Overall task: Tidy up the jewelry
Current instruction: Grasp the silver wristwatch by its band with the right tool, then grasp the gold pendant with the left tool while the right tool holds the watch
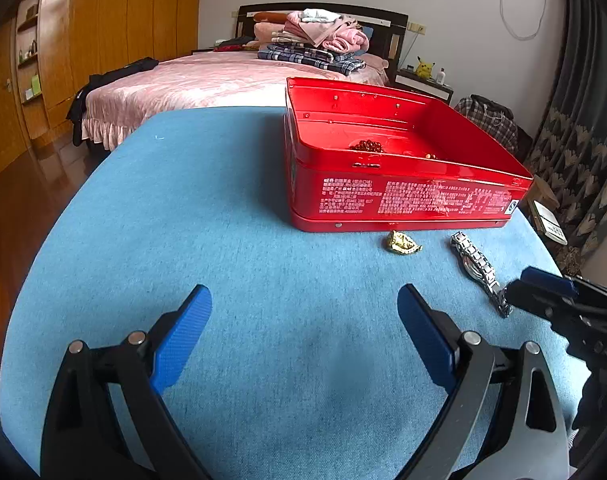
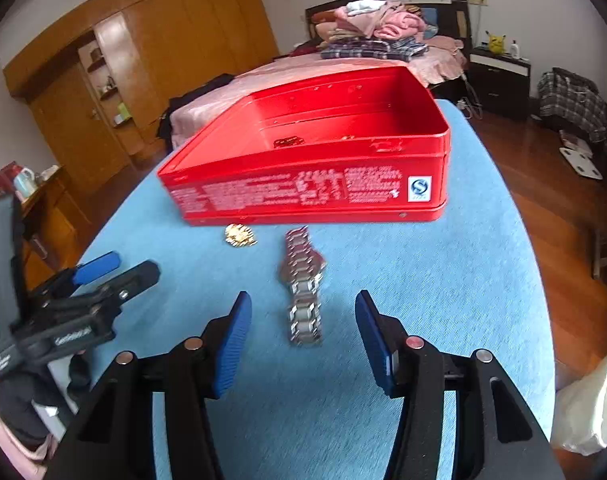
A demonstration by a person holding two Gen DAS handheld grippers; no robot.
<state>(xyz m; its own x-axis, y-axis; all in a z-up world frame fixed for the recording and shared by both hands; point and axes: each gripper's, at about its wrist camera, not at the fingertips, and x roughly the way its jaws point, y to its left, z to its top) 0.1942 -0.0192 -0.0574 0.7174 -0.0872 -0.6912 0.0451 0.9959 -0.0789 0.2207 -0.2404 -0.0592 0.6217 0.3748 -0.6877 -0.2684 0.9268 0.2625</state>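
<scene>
Meanwhile both grippers, left gripper [image 1: 304, 308] and right gripper [image 2: 301, 314], gape empty; watch [image 2: 303, 284], gold trinket [image 2: 239, 235] front red tin [image 2: 303, 196].

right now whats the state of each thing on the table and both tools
red tin: lid off, upright on the blue cloth, some beads inside
watch: flat on the cloth, stretched out, outside the tin
gold piece: on the cloth beside the tin, outside it
left tool: open, holding nothing
right tool: open, the watch strap's near end lies between its fingers, not gripped
</scene>
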